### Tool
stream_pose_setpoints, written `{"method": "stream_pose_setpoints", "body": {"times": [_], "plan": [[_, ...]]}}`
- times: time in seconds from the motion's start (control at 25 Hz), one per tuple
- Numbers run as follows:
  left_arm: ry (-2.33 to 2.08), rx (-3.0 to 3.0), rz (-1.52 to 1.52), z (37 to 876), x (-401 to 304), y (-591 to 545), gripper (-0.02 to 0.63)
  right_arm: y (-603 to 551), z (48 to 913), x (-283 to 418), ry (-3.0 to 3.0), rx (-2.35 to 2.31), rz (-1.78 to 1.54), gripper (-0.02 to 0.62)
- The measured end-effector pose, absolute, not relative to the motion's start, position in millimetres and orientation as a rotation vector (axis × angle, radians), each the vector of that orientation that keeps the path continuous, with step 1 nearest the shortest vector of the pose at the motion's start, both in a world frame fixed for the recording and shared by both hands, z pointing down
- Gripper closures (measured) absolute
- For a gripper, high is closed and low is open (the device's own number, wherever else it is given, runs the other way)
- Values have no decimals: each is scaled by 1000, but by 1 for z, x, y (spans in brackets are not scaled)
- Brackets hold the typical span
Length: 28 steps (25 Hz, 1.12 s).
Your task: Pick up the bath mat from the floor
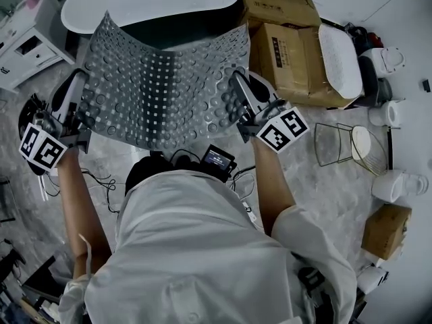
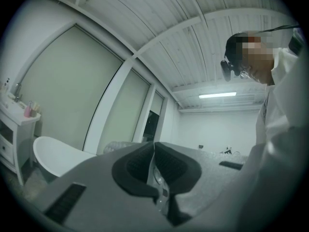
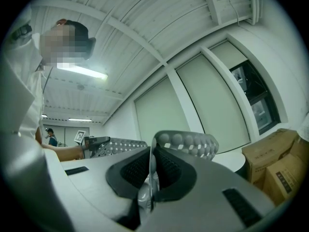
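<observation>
A: Starting at the left gripper: pinched tight on the left edge of the bath mat, with the thin sheet pressed between the pads.

B: Same at the right gripper: clamped hard on the right edge, with the bumpy rim curled up past the jaws.

A: So, held at both near corners. Well off the floor, spread between the two tools, bowed along its width, with the far edge reaching toward the bathtub.

B: Looks lifted, then. Probably close to done.

A: Likely, yet not safe. Gripped only by narrow bites at the very edge, and floppy, slick-looking stuff. Could slide out of one bite under its own weight.

B: And then left dangling from one corner, or back down on the floor.

A: Also worth watching that far edge: could snag on the tub's rim, or brush the cardboard boxes on the right if swung.

B: Could get yanked free by pulling the tools apart too hard, too.

A: Best moved slowly, level, both together.
</observation>
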<state>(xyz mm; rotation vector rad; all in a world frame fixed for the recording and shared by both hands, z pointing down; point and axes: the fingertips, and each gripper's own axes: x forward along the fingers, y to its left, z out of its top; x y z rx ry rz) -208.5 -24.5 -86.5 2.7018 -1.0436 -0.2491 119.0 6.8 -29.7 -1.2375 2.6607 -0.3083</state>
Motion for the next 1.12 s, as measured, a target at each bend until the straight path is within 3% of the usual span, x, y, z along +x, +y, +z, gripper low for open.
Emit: {"method": "stream_pose_setpoints", "body": {"times": [1.12], "plan": [[-1067, 2667, -251, -76, -213, -19, 593, 1, -19, 120, 2635, -1238, -328, 558]]}}
